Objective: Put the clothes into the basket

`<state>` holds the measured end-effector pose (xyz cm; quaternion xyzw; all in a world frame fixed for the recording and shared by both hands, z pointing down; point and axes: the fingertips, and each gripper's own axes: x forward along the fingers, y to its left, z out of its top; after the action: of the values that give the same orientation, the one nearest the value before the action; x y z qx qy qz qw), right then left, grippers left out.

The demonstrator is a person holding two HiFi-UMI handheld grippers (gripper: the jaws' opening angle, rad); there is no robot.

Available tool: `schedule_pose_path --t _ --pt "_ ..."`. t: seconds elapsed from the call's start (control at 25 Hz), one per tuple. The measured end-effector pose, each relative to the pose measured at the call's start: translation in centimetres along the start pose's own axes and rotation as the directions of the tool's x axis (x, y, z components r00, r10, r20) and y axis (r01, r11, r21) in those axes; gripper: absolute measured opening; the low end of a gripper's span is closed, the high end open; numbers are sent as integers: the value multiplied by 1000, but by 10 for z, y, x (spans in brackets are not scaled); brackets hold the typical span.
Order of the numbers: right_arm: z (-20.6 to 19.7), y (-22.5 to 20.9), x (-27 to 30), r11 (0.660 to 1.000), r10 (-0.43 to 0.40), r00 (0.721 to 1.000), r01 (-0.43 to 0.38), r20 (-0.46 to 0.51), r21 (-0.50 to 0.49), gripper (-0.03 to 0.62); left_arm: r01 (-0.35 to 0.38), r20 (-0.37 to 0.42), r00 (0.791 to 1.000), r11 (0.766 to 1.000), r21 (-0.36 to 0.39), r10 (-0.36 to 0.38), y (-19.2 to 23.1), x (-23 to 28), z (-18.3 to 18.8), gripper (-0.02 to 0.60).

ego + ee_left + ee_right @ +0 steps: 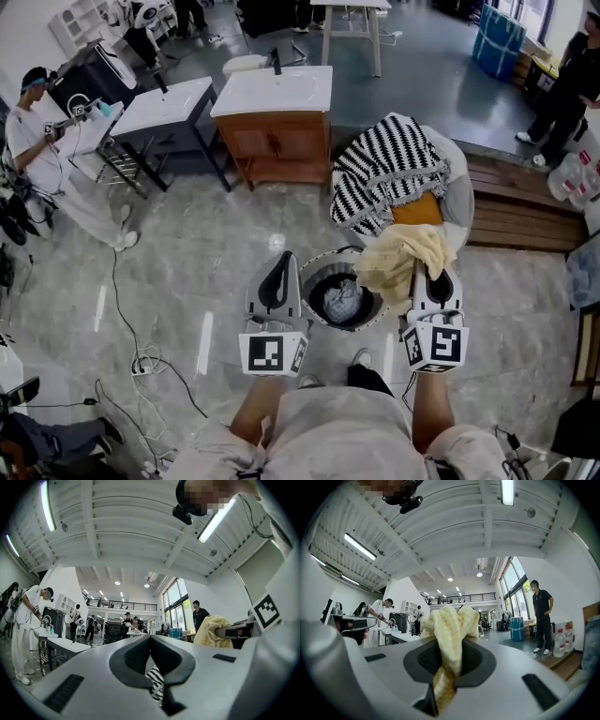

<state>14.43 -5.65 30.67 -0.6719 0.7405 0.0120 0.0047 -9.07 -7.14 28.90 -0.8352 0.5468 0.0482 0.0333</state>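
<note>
Right, head view: right gripper (433, 277) is clamping the yellow cloth (403, 261) at the right rim of the basket (339, 324), left gripper (278, 264) is hovering at its left rim; left gripper view: jaws are sitting closed, empty; right gripper view: jaws are pinching the bunched cloth.

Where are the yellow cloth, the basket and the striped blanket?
yellow cloth (398, 261): head view, its bunched middle.
basket (319, 277): head view, left inner wall.
striped blanket (384, 173): head view, its middle.
</note>
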Motion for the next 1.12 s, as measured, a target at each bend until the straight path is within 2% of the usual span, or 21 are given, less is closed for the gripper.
schedule_pose_path --t 0.32,0.56,0.8,1.12 --pt "-7 -57 42 995 102 995 -102 -2 16 38 -86 -10 996 996 34 87 -37 45 -9 5" --pt "-30 -79 62 985 170 985 -169 -25 39 39 -167 -41 985 986 -14 166 -45 56 -32 5" --pt "-59 -70 76 973 223 972 -217 -76 73 39 -220 -94 972 975 -26 217 -39 53 -57 5" --pt "-92 -18 103 953 303 944 -297 -133 64 38 -189 -46 981 981 -45 187 -10 55 -80 5"
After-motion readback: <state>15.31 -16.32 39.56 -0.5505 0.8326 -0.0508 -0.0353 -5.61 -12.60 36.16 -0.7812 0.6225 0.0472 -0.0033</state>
